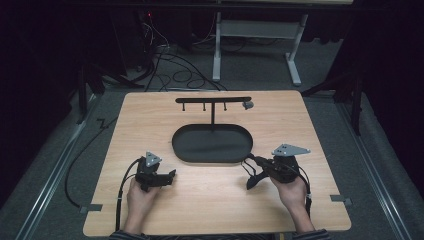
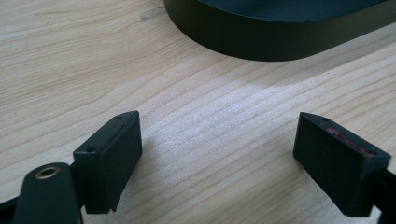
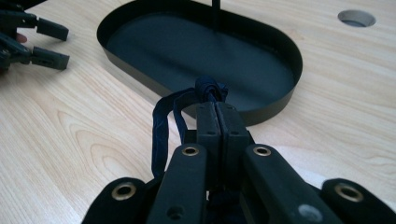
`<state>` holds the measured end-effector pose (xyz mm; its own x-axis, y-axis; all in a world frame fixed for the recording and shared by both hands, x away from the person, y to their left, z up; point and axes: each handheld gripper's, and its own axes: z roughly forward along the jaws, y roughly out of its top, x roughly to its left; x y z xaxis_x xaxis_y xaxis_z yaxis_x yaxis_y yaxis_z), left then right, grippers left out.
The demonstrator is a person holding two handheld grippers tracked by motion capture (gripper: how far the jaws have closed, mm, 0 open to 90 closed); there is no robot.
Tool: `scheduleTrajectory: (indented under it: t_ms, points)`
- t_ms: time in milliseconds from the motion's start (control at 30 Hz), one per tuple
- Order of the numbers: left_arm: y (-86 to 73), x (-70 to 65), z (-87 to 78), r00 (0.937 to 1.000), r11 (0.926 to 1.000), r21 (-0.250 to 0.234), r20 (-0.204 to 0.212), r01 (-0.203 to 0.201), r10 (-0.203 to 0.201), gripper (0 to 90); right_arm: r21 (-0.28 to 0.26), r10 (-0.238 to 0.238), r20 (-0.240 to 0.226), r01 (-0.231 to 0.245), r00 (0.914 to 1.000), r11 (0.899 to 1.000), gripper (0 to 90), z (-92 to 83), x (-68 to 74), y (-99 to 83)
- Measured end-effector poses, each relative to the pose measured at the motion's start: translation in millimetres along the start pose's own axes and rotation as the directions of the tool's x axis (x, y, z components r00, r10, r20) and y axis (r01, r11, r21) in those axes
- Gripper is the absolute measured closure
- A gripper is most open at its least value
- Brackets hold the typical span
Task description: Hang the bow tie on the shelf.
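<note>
A black oval tray (image 1: 212,144) lies mid-table, and a thin T-shaped stand (image 1: 212,100) with small hooks rises from its far side. My right gripper (image 1: 249,160) is just right of the tray's near rim (image 3: 261,112), shut on a dark blue cord (image 3: 161,126). The cord's knot (image 3: 210,87) sticks out past the fingertips of that gripper (image 3: 216,109) and a loop (image 1: 251,179) hangs below it. My left gripper (image 1: 171,176) rests low at the front left, open with nothing between its jaws (image 2: 217,154). The tray wall (image 2: 261,44) stands ahead of it.
Bare wooden table (image 1: 210,205) lies all around the tray. A round hole (image 3: 356,17) is cut in the top behind the tray. Cables trail from both grippers toward the front edge. Dark floor with wires and a grey frame (image 1: 255,30) lies beyond the table.
</note>
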<state>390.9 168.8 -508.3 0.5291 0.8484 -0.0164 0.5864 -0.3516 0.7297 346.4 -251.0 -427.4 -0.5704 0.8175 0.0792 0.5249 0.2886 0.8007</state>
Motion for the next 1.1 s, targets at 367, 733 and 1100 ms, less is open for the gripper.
scheduleTrajectory:
  t_ms: [367,733,1100]
  points:
    - [0.0,0.0,0.0,1.0,1.0,0.0,0.0,0.0,0.0,15.9,-0.03,-0.03,0.008,0.03,0.9995,0.999,90.0,-7.6,0.6,16.6]
    - [0.0,0.0,0.0,1.0,1.0,0.0,0.0,0.0,0.0,15.9,-0.042,-0.053,0.004,0.053,0.9986,0.998,90.0,-10.0,0.4,32.2]
    - [0.0,0.0,0.0,1.0,1.0,0.0,0.0,0.0,0.0,15.9,-0.049,-0.062,0.013,0.063,0.998,0.997,90.0,-10.3,-1.5,45.6]
